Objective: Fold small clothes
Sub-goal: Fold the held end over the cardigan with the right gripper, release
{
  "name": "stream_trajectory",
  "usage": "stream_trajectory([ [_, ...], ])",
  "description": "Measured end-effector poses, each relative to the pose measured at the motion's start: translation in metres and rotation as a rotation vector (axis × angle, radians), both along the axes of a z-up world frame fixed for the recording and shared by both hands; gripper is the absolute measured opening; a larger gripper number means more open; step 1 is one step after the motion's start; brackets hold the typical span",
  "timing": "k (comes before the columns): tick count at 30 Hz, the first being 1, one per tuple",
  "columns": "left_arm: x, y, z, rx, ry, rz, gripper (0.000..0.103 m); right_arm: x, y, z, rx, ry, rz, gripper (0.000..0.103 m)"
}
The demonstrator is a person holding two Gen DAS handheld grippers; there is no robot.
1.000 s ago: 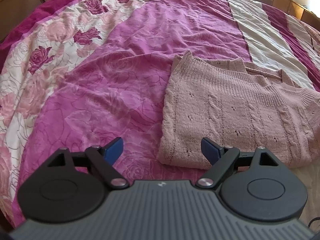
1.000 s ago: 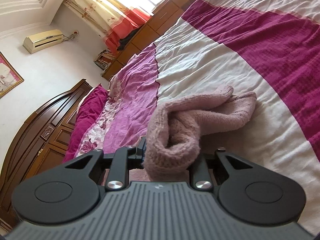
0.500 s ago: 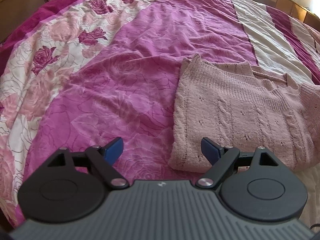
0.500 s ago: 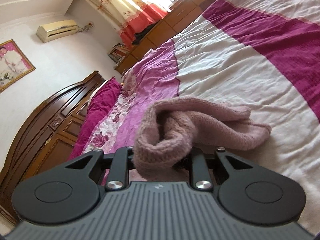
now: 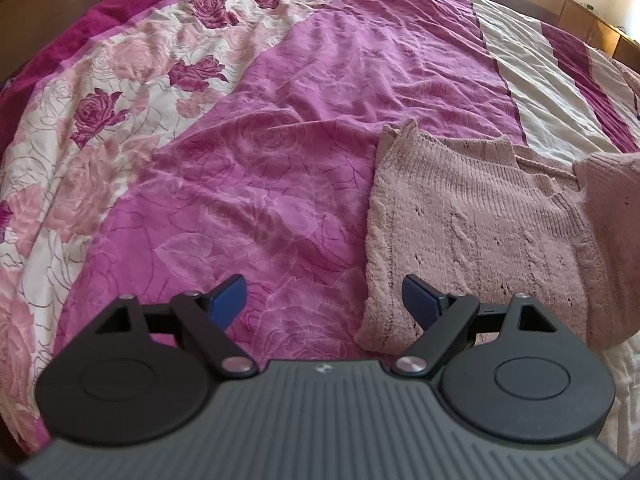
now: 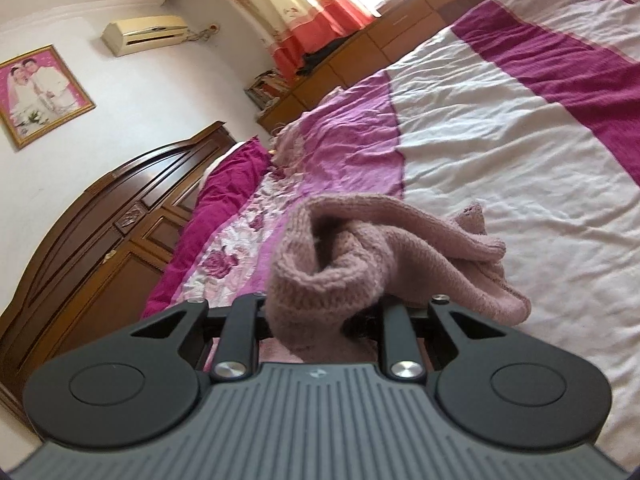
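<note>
Hovering over a bed [image 5: 280,120] spread with a magenta rose-print cover, the left gripper [image 5: 324,300] shows its two blue-tipped fingers [image 5: 228,300] standing wide apart with nothing between them. A pink knitted sweater [image 5: 460,232] lies flat on the cover at the right of this view, its near corner just beside the right-hand fingertip and partly behind that finger's black arm. One part of the knit is raised off the rest at the far right edge of the frame. Beyond it the cover changes to broad cream and dark magenta stripes, with wooden furniture along the top edge.

From the right wrist view, the right gripper [image 6: 320,316] is clamped on a bunched fold of the sweater [image 6: 340,272]; the fingertips themselves are buried in the wool. The gathered knit stands up as a rolled loop directly ahead of the camera, and the rest trails down to the right onto the cream stripe of the bed [image 6: 520,140]. Behind are a dark wooden headboard [image 6: 100,232], a framed picture [image 6: 36,92] and an air conditioner [image 6: 144,32] on the white wall, and curtains [image 6: 308,8] at a bright window.
</note>
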State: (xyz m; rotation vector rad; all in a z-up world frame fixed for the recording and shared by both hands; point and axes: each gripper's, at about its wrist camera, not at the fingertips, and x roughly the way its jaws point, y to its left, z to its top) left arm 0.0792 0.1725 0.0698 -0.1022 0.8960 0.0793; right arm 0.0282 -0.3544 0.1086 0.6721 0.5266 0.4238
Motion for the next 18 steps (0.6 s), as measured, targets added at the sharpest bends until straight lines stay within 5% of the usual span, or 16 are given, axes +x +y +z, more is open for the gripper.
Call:
stream_trajectory([
  [9,-0.007,0.017,0.007,0.003,-0.017,0.031,0.086,0.006,0.081,0.014,-0.167,-0.066,0.151,0.023],
  [18,-0.012,0.039,0.008,-0.001,-0.023,0.082,0.086,0.007,0.177,-0.022,-0.388,-0.067,0.320,0.023],
])
